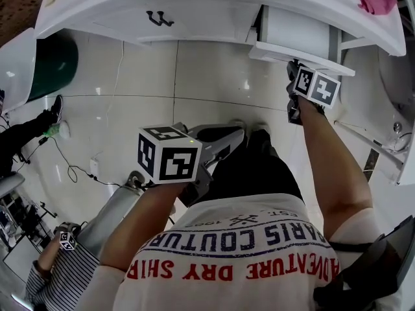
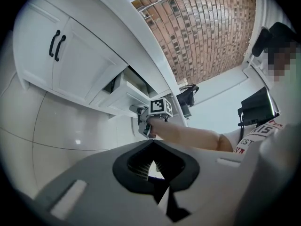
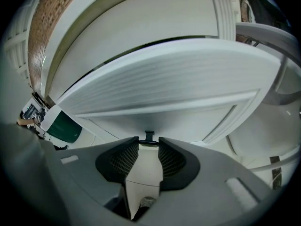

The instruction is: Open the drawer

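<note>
My right fingers (image 3: 127, 157) clamp the black handle (image 3: 149, 136), hauling the drawer (image 1: 279, 52) nearer (it's partly out); my left fingers (image 2: 138, 161) hang back, narrow and empty.

**Operator:** State the illumination condition.

**Technician:** Bright and even. The glossy floor tiles (image 1: 214, 76) carry small lamp reflections. Shadows beneath the white cabinet (image 1: 194, 18) are soft.

**Operator:** State the optical defects.

**Technician:** Both gripper views show strong fisheye curvature and black vignetted corners. The nearest foreground is out of focus. The drawer handle (image 3: 149, 136) reads as a dark silhouette against the pale drawer front (image 3: 155, 119).
</note>
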`<state>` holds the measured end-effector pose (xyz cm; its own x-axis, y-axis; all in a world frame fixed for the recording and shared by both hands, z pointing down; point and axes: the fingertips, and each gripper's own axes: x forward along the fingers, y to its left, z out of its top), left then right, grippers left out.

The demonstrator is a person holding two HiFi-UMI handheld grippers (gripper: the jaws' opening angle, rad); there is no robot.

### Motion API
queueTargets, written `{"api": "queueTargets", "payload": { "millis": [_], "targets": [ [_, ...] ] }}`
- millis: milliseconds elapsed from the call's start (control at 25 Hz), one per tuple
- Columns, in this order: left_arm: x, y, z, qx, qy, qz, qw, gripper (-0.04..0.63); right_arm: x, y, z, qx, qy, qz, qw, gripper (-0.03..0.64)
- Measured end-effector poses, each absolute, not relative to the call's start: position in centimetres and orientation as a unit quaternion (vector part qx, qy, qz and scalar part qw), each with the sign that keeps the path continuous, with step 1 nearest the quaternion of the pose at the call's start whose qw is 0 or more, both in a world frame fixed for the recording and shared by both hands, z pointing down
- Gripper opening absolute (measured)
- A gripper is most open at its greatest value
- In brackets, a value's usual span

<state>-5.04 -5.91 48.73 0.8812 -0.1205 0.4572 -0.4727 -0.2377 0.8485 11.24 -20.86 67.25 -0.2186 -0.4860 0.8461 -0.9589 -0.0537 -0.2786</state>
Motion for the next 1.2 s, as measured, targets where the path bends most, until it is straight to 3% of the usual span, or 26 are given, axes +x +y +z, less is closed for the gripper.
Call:
{"api": "queueTargets", "payload": {
  "millis": [1200],
  "targets": [
    [-4.9, -4.0, 48.0, 0.779, -0.185, 0.152, 0.58, -0.006, 10.4, -14.9, 67.9, 0.549, -0.63, 0.463, 0.296, 0.143]
  ]
}}
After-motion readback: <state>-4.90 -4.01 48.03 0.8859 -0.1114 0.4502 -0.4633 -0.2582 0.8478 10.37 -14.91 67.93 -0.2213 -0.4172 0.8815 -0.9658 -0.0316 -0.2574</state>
